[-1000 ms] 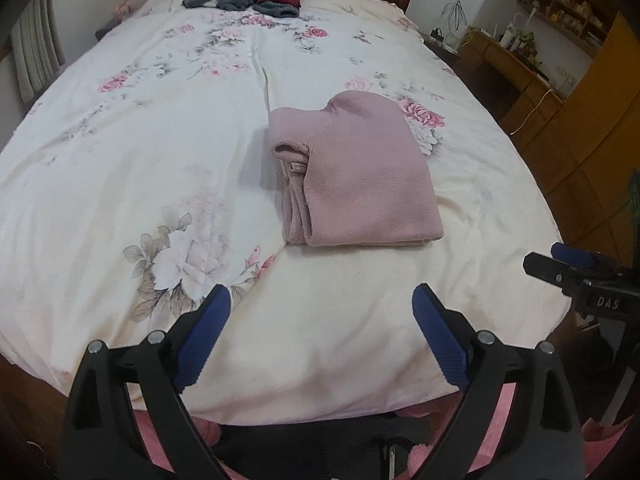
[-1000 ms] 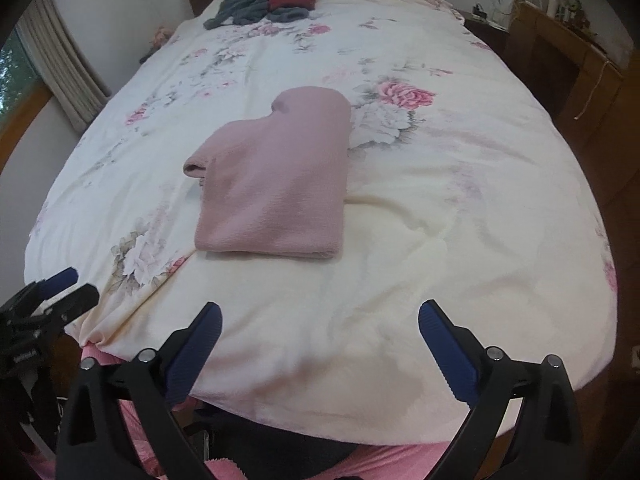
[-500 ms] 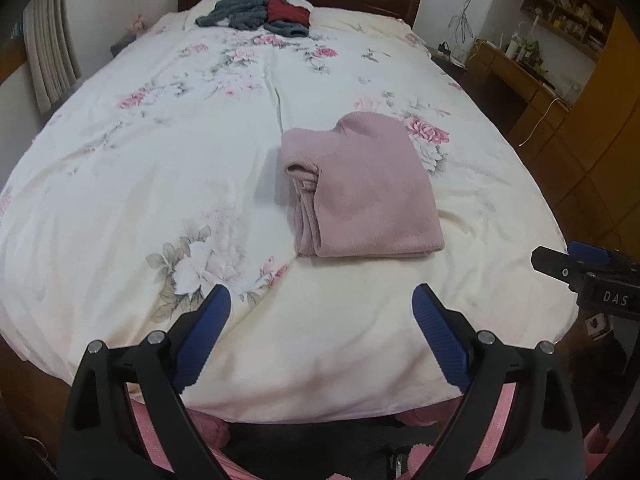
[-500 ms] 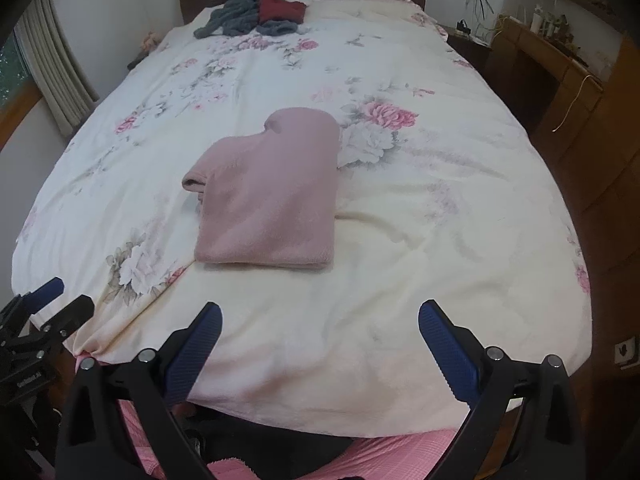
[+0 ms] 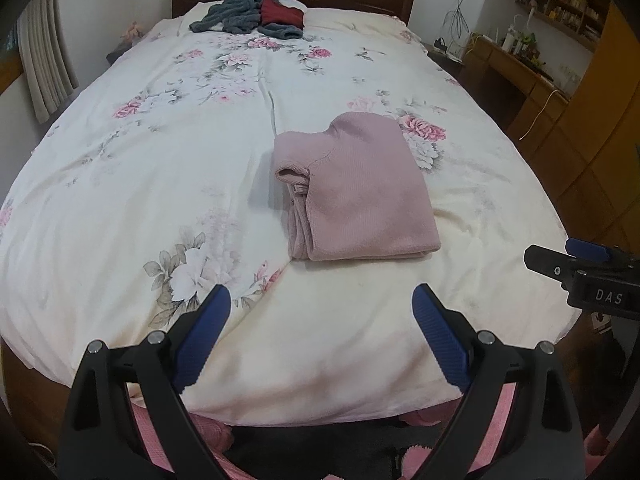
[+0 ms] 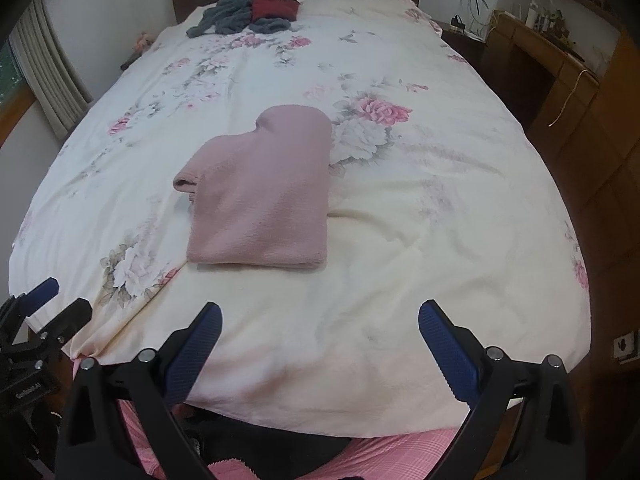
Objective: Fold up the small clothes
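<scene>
Both hand-held grippers hang back over the foot of the bed: the left hand-held gripper (image 5: 318,332) and the right hand-held gripper (image 6: 320,340) each have their blue ribbed pads spread wide and carry nothing. Largest before them is the bed (image 5: 132,184), its cream cover soft, floral-printed and lightly creased, with a dark wooden headboard behind. On it, right of the centre crease and well clear of both tools, lies the pink sweater (image 5: 360,196), a fine-ribbed knit already folded into a thick, roughly rectangular bundle with a rounded far end. Its layered edges and a rolled cuff show along the left side. Far off by the headboard sits a loose heap of clothes (image 5: 244,14), grey fuzzy knit with a dark red piece on top, seemingly not yet folded. The likely trouble, as I judge it, is with the cloth itself: knit is limp and springy, so a pinch that catches only the top layer of the pink sweater could peel the fold open. A pad dragged across the cover could also bunch it and tip the bundle askew. Reaching to the heap means passing over the sweater, and a low sweep might snag it. The grey and red pieces may come up tangled together.
</scene>
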`<state>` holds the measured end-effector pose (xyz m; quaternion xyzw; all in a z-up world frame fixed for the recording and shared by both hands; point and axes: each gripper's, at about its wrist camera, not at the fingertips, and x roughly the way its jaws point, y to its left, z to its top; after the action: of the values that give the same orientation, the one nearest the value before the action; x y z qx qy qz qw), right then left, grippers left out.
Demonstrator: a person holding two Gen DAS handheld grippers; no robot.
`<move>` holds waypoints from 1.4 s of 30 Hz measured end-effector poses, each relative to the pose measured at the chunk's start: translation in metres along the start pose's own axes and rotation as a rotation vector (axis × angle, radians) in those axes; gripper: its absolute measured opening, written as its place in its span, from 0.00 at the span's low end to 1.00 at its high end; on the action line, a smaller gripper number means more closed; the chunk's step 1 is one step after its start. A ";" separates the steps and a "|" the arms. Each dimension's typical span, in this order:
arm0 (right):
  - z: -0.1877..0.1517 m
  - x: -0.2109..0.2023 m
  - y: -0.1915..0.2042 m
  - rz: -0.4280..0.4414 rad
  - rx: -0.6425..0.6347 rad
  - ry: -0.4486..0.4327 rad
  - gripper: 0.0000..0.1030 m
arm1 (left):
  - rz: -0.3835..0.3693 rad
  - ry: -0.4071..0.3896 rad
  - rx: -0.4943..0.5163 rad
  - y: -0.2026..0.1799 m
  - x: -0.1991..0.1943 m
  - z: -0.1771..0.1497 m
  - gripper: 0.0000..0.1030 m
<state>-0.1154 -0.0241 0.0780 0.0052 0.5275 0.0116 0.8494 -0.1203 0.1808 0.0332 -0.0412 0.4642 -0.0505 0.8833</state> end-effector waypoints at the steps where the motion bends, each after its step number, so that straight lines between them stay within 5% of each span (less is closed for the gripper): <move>1: 0.000 0.001 0.000 -0.002 0.000 0.000 0.96 | 0.000 0.003 0.002 -0.001 0.001 0.000 0.89; 42: 0.000 0.015 -0.010 -0.060 0.029 0.017 0.96 | 0.016 0.035 0.004 -0.002 0.015 -0.002 0.89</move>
<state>-0.1088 -0.0338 0.0641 0.0015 0.5348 -0.0217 0.8447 -0.1136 0.1765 0.0202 -0.0351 0.4797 -0.0452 0.8756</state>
